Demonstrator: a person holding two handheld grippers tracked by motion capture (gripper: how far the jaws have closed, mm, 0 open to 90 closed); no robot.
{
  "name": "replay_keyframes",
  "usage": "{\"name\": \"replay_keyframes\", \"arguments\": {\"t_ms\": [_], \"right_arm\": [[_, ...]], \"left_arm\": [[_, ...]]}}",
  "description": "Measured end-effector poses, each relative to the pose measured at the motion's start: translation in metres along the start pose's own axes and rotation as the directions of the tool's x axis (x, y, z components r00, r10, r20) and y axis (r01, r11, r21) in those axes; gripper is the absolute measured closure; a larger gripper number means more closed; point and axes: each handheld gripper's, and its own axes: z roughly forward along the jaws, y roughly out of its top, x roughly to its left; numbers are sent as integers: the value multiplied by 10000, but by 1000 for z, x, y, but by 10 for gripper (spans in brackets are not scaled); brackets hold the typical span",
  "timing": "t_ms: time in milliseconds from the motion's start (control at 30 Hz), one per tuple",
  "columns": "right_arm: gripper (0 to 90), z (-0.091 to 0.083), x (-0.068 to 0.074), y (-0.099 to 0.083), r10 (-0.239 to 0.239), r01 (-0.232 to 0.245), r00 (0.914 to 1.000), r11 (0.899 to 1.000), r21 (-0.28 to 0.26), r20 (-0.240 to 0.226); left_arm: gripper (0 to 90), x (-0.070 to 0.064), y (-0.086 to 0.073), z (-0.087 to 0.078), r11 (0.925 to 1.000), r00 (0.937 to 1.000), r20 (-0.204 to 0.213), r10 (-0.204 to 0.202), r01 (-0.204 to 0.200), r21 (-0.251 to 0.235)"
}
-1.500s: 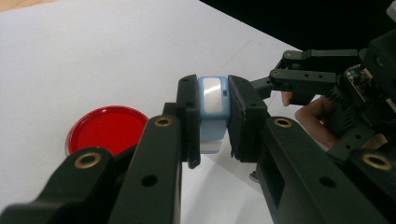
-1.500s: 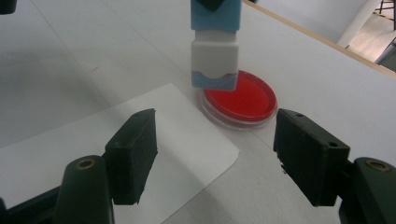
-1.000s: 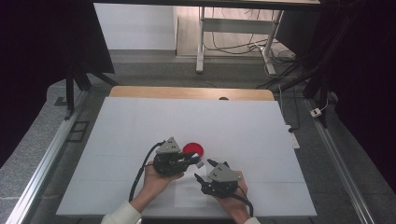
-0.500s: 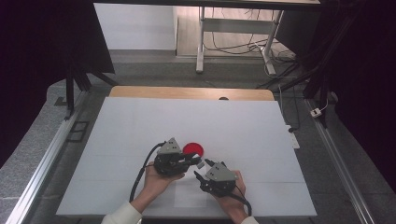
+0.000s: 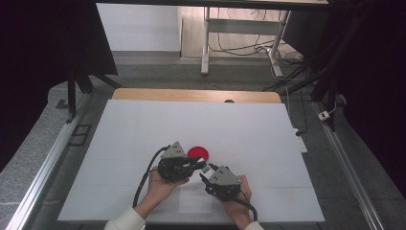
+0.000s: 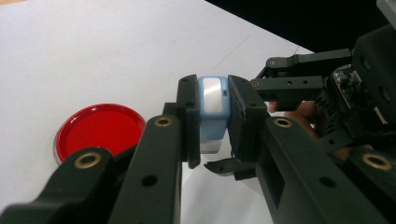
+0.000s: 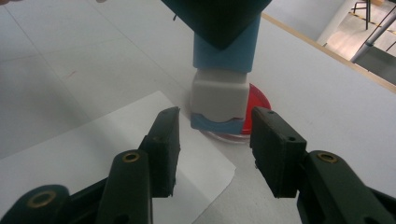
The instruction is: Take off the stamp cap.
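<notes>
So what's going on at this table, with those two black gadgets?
A person at a white table holds a gripping tool in each hand. The left tool is clamped on a small light-blue and grey object, lifted off the table. The right tool is open, its jaws either side of the object's grey lower end without touching it, seemingly about to grip it. A red disc lies on the table just beyond, and a sheet of paper sits below.

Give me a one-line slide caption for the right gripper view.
Open right gripper flanks the grey end of the blue object above the red dish.
</notes>
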Motion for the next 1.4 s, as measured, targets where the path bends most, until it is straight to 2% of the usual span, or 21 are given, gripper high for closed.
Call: {"name": "replay_keyframes", "arguments": {"t_ms": [800, 1400], "right_arm": [[633, 2, 2, 2, -43, 42, 9998, 10000, 59, 183], [651, 1, 3, 2, -349, 345, 9987, 9993, 110, 374]], "left_arm": [[752, -1, 0, 0, 10000, 10000, -47, 32, -32, -19], [754, 0, -2, 0, 10000, 10000, -15, -29, 29, -71]]}}
